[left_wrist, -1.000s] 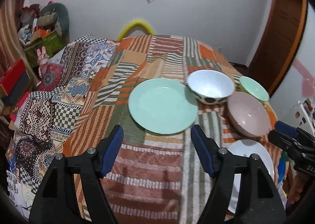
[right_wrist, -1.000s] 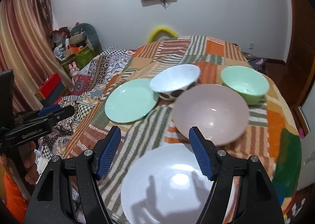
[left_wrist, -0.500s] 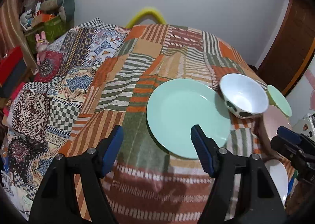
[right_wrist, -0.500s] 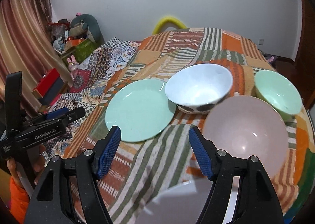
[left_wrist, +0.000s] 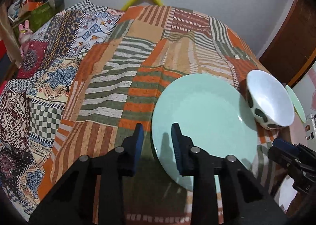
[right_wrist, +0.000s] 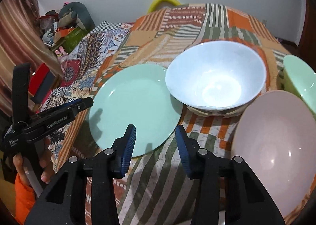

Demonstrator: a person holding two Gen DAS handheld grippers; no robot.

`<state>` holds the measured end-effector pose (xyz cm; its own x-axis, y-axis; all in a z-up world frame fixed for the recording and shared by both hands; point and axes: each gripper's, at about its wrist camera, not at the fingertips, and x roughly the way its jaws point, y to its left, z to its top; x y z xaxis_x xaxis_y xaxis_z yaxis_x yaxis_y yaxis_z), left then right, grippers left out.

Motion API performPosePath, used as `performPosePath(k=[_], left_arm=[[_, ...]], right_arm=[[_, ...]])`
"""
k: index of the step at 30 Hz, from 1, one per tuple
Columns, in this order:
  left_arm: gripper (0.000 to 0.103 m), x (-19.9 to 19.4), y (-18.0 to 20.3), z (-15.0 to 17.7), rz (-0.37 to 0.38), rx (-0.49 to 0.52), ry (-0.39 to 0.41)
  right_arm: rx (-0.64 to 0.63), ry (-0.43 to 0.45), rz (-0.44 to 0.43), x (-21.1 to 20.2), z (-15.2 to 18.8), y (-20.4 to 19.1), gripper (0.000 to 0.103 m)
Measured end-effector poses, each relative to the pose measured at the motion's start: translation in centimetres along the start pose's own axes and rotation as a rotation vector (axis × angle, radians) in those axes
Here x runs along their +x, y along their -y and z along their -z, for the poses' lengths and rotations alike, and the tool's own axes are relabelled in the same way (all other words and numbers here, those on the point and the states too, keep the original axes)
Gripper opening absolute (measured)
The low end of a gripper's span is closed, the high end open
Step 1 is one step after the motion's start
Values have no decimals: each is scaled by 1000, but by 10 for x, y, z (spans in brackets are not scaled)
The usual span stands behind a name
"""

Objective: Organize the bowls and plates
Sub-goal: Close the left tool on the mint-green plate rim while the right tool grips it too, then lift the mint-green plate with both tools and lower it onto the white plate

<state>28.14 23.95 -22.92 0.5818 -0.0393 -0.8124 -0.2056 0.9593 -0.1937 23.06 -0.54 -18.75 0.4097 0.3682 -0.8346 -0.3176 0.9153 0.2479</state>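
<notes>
Both grippers have dropped closer: left gripper [left_wrist: 156, 138] and right gripper [right_wrist: 156, 140] are closing, probably around the green plate's [left_wrist: 205, 114] rim, neither gripping yet; keep both level.

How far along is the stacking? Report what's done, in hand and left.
Done: nothing looks stacked; the mint plate, white bowl, pink bowl and green bowl lie separately on the patchwork cloth.
In hand: nothing. Both grippers are closing at the mint plate's near rim, left gripper and right gripper, neither gripping yet.
Left: gripping the plate and grouping everything.
</notes>
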Motion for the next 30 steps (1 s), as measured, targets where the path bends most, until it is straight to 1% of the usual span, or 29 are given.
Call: performPosePath(k=[2, 6, 10, 13, 17, 23, 27, 30], left_arm=[[24, 8, -1, -3, 5, 2, -9], [24, 21, 0, -9, 8, 11, -21], [24, 28, 0, -15, 4, 18, -25], [23, 33, -2, -16, 14, 10, -33], [22, 29, -3, -14, 25, 17, -30], [22, 15, -8, 2, 33, 11, -50], [22, 2, -10, 22, 21, 18, -63], [22, -8, -12, 36, 29, 21, -76]], right_arm=[[-7, -9, 11, 5, 0, -2, 38], [5, -34, 23, 16, -2, -2, 37], [22, -66, 26, 29, -4, 2, 29], [6, -63, 55, 30, -6, 0, 29], [12, -77, 43, 29, -9, 2, 29], [7, -110, 14, 29, -9, 4, 29], [-9, -122, -5, 26, -3, 0, 29], [-28, -129, -11, 28, -1, -7, 29]])
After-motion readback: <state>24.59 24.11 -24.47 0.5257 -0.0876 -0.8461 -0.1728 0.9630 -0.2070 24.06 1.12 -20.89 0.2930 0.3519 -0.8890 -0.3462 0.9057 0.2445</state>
